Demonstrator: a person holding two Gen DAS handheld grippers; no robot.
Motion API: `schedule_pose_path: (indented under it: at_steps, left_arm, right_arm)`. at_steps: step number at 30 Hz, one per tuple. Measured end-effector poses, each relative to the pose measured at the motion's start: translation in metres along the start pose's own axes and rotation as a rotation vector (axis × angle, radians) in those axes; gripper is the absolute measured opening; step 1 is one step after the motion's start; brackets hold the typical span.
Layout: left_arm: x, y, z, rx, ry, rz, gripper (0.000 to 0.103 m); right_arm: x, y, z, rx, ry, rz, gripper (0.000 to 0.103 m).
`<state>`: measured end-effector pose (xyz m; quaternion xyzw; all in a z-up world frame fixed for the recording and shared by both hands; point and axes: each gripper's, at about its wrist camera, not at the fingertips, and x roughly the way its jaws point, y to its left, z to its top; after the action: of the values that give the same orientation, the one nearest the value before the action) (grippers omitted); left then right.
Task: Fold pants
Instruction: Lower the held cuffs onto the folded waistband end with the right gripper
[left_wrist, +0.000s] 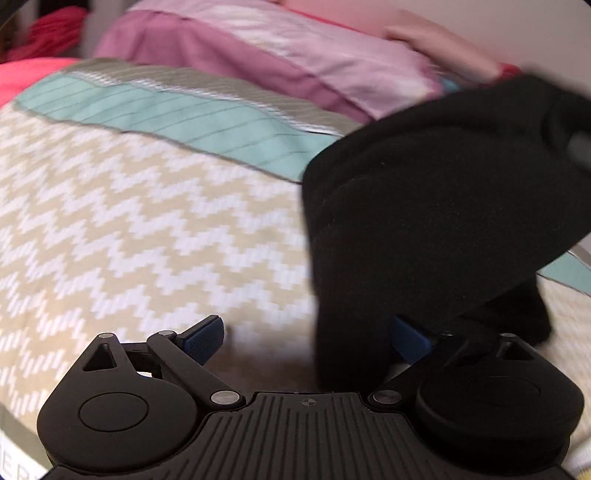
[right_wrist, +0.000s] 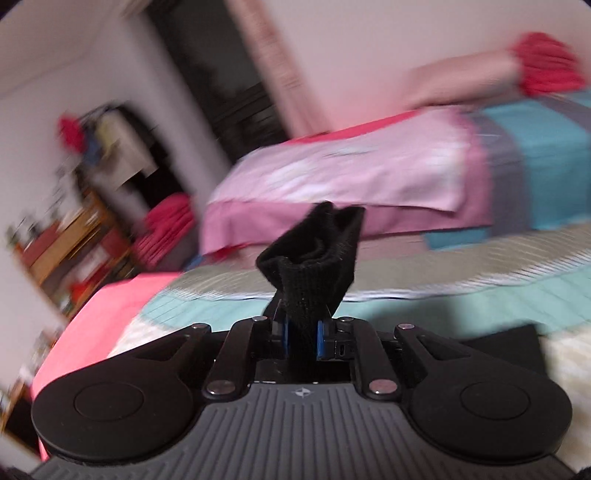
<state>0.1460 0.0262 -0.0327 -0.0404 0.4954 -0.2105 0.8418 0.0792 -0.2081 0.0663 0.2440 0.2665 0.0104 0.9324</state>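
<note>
The chevron quilt (left_wrist: 129, 221) lies bare to the left of the left gripper (left_wrist: 306, 338), open room for a pass. The black pants (left_wrist: 424, 206) rise as a bulky fold on the right, draped against one blue pad. Beyond, a pink pillow (right_wrist: 351, 177) blocks the far side (a blurred forearm (right_wrist: 461, 81) hovers above it).

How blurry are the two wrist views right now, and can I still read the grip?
Left wrist view: bedspread streaked, pants a featureless black mass, left tool sharp with pads apart. Right wrist view: heavy blur across room and bed, but the right tool is crisp, pads clamped on the pants' hem.
</note>
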Motion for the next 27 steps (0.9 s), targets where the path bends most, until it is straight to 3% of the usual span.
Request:
schedule_pose_path:
  at_steps: [2, 3, 5, 6, 7, 9, 11, 15, 17, 18, 19, 21, 24, 27]
  left_arm:
    - [-0.01, -0.011, -0.005, 0.089, 0.003, -0.059, 0.103]
    - [-0.014, -0.015, -0.008, 0.12, 0.004, -0.071, 0.103]
    - [-0.022, -0.017, -0.01, 0.147, 0.005, -0.091, 0.103]
    - [-0.024, -0.019, -0.009, 0.151, 0.004, -0.09, 0.103]
    - [-0.027, -0.02, -0.007, 0.153, -0.001, -0.082, 0.103]
    - [-0.028, -0.021, 0.002, 0.154, -0.022, -0.06, 0.103]
    - [-0.018, -0.023, 0.015, 0.15, -0.022, -0.012, 0.103]
    - [0.014, -0.04, 0.036, 0.159, 0.013, 0.097, 0.103]
    - [0.034, -0.047, 0.037, 0.189, 0.071, 0.144, 0.103]
    - [0.041, -0.05, 0.036, 0.197, 0.082, 0.164, 0.103]
    - [0.045, -0.053, 0.033, 0.203, 0.086, 0.17, 0.103]
    - [0.047, -0.057, 0.031, 0.216, 0.087, 0.186, 0.103]
    - [0.045, -0.061, 0.03, 0.235, 0.079, 0.189, 0.103]
    - [0.049, -0.063, 0.032, 0.24, 0.094, 0.197, 0.103]
  right_arm:
    - [-0.012, -0.045, -0.016, 0.057, 0.001, -0.092, 0.016]
    - [-0.01, -0.065, -0.027, 0.063, 0.039, -0.158, 0.02]
    - [0.005, -0.104, -0.049, 0.114, 0.202, -0.288, 0.027]
    - [0.002, -0.115, -0.054, 0.161, 0.205, -0.272, 0.029]
    - [-0.007, -0.12, -0.056, 0.199, 0.161, -0.242, 0.03]
    - [-0.018, -0.116, -0.053, 0.189, 0.061, -0.269, 0.067]
    - [-0.015, -0.108, -0.043, 0.141, 0.005, -0.306, 0.07]
    - [0.015, -0.083, -0.033, -0.02, 0.022, -0.312, 0.074]
    - [0.035, -0.081, -0.036, -0.091, 0.102, -0.331, 0.071]
    - [0.05, -0.086, -0.039, -0.1, 0.165, -0.356, 0.051]
    - [0.056, -0.093, -0.04, -0.076, 0.188, -0.354, 0.047]
    - [0.049, -0.095, -0.034, -0.051, 0.15, -0.308, 0.018]
    - [0.031, -0.1, -0.024, 0.019, 0.065, -0.249, 0.017]
    - [0.05, -0.12, -0.033, 0.055, 0.147, -0.288, 0.02]
